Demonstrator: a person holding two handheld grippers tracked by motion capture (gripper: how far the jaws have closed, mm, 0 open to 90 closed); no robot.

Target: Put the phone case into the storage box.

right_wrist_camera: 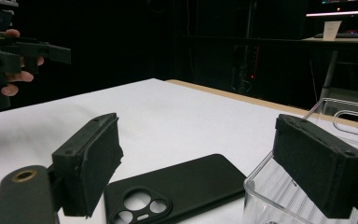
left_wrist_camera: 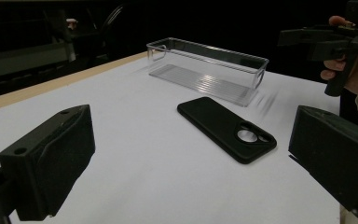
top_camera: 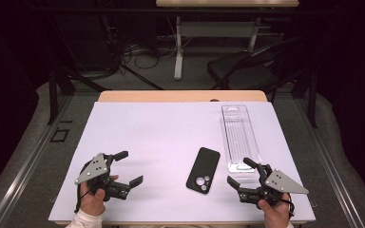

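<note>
A black phone case (top_camera: 203, 170) lies flat on the white counter (top_camera: 161, 137), back up, with its camera cutouts at the near end. It sits right of the middle, near the front edge. Just right of it stands a clear tray (top_camera: 239, 137), long and narrow, running from near to far; the two are close but apart. The tray is empty.

The left gripper (top_camera: 126, 167) is held by a hand (top_camera: 94, 199) at the near left, well apart from the case. Its fingers (left_wrist_camera: 51, 161) stand wide with nothing between them, and in the left gripper view the case (left_wrist_camera: 227, 128) and the tray (left_wrist_camera: 209, 70) lie beyond the gap.

The right gripper (top_camera: 241, 172) is held by the other hand (top_camera: 274, 211) at the near right, just beside the near end of the tray and near the case. Its fingers (right_wrist_camera: 91, 161) are also wide and hold nothing. In the right gripper view the case (right_wrist_camera: 177, 191) lies low between them and the tray's near corner (right_wrist_camera: 265, 198) shows by the right finger.

Both grippers point toward the middle of the counter, toward each other.
</note>
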